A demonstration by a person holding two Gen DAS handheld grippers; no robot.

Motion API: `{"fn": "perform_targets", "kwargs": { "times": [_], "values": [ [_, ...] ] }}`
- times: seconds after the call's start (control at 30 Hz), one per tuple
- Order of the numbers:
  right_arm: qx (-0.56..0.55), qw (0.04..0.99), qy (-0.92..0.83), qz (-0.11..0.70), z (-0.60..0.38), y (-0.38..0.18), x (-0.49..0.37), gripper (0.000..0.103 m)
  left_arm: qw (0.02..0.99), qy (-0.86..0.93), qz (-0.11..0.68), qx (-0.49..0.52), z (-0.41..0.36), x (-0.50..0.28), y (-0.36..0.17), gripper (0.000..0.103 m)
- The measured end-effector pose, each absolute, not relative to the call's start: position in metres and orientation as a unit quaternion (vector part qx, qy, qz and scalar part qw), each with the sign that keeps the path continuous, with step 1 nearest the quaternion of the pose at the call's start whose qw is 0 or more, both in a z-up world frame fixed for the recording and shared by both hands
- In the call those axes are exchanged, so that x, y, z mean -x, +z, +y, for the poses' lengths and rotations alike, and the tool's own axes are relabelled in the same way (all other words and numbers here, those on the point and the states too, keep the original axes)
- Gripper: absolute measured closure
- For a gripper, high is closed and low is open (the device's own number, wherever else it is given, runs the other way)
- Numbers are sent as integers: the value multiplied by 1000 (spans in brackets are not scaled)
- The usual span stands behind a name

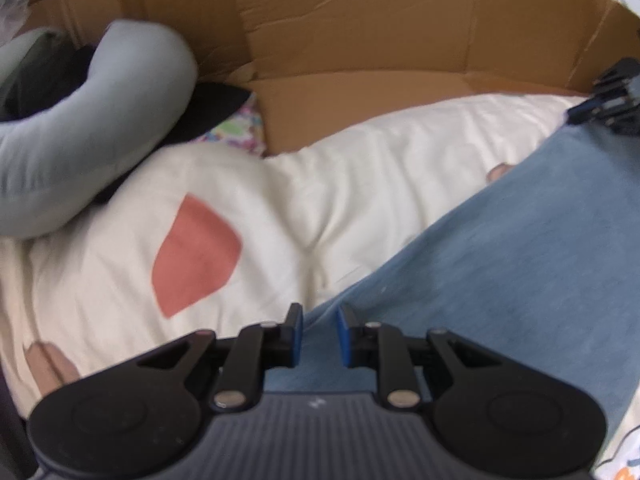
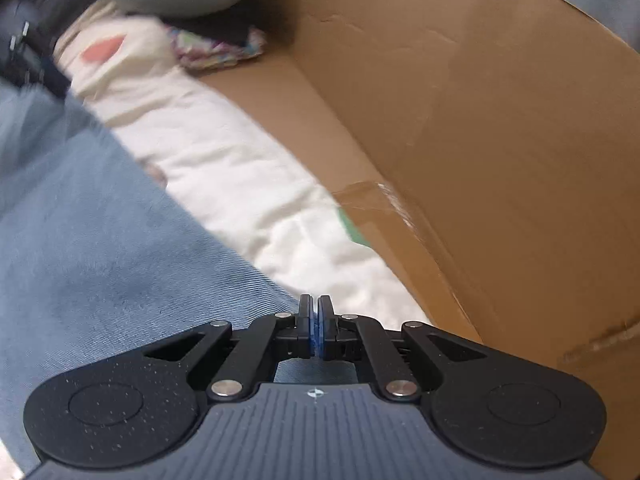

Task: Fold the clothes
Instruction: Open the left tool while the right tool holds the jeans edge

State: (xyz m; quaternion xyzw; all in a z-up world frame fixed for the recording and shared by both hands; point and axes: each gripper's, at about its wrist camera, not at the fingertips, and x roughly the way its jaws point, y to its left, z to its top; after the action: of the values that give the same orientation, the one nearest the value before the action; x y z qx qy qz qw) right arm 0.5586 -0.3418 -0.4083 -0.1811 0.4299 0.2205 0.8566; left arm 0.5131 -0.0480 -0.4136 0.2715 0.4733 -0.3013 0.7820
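A blue denim garment (image 1: pixel 520 264) lies across a cream quilt (image 1: pixel 320 200) with a red patch. My left gripper (image 1: pixel 319 330) sits at the denim's edge with its jaws slightly apart and cloth between them. My right gripper (image 2: pixel 316 322) is shut on the denim's (image 2: pixel 100 248) edge; a sliver of blue cloth shows between its pads. The right gripper also shows at the far right of the left wrist view (image 1: pixel 612 96), at the denim's other end.
A brown cardboard wall (image 1: pixel 360 40) stands along the far side of the quilt, close on the right in the right wrist view (image 2: pixel 480 140). A grey curved pillow (image 1: pixel 100 120), dark cloth and a patterned fabric (image 2: pixel 216 50) lie at the left.
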Motion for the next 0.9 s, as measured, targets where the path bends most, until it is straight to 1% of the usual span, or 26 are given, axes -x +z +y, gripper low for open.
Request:
{"fn": "perform_targets", "kwargs": {
  "times": [0.2, 0.27, 0.3, 0.4, 0.43, 0.47, 0.5, 0.57, 0.9],
  "values": [
    [175, 866, 187, 431, -381, -393, -546, 100, 786, -293, 466, -282, -53, -519, -431, 72],
    [174, 867, 169, 435, -394, -390, -539, 99, 789, -291, 467, -275, -56, -521, -428, 72],
    [172, 868, 160, 437, -402, -389, -535, 98, 790, -294, 465, -271, -59, -520, -426, 76],
    [162, 870, 132, 447, -422, -386, -526, 95, 791, -308, 459, -264, -72, -517, -421, 76],
    [163, 870, 125, 449, -428, -386, -523, 93, 789, -317, 457, -262, -78, -515, -420, 76],
    [163, 870, 120, 450, -432, -385, -520, 87, 787, -325, 456, -260, -85, -513, -418, 76],
    [163, 871, 114, 450, -437, -385, -517, 77, 785, -334, 454, -258, -92, -511, -417, 76],
    [158, 873, 106, 449, -446, -385, -513, 71, 781, -354, 449, -253, -110, -506, -414, 76],
    [131, 888, 40, 440, -482, -389, -507, 67, 757, -438, 432, -218, -214, -474, -417, 76]
  ]
}}
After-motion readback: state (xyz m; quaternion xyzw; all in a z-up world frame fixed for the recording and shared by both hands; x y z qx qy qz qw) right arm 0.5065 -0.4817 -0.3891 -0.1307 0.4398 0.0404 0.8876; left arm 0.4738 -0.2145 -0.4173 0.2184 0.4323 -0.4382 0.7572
